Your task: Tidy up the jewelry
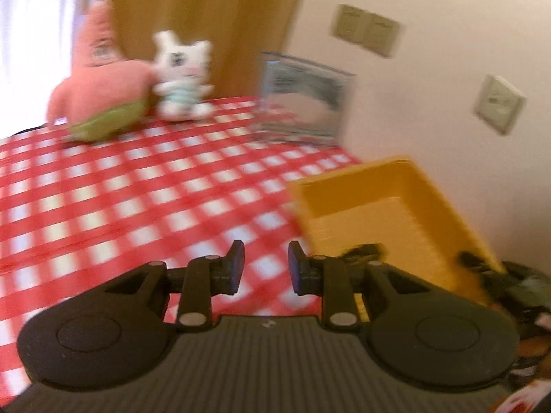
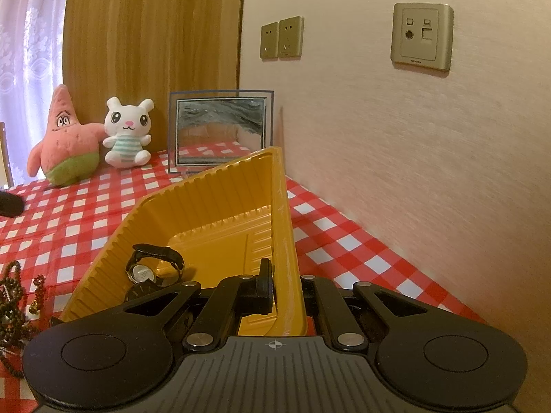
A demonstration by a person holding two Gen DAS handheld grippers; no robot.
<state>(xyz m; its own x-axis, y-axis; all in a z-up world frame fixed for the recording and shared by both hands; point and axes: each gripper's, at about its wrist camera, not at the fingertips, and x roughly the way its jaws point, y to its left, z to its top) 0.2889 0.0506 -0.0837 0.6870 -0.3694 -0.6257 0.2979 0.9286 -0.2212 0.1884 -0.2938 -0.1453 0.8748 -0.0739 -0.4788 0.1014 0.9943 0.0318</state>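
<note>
Beads [image 2: 13,306]: dark brown strands with a short red strand beside them, heaped on the cloth at the near left edge of the table, just left of the tray.
Dark object [image 2: 10,204]: a black rounded shape at the far left edge of the table; too cut off to identify.
Pink star plush [image 2: 63,141]: upright at the back left of the table, green shorts, one arm touching the white plush.
White bunny plush [image 2: 128,134]: seated just right of the star, striped top, against the wooden panel [image 2: 151,34].
Table [image 2: 344,237]: covered in red-and-white checked cloth, its right edge running along the wall.
Picture frame [image 2: 220,130]: clear, upright at the back of the table, behind the tray's far corner.
Yellow tray [image 2: 220,206]: ribbed plastic, tilted with its right wall raised, near the table's right edge.
Watches [image 2: 151,268]: two in the tray's near left corner, a black-strapped one with a pale dial leaning on a black-faced one.
Left gripper [image 1: 266,268]: held above the cloth left of the tray, jaws parted with a clear gap, holding nothing; this view is motion-blurred.
Right gripper [image 2: 286,289]: jaws closed on the tray's right wall, one finger inside the tray, the other outside and mostly hidden.
Wall sockets [image 2: 281,38]: a pair of plates above the frame, a single larger plate further right.
</note>
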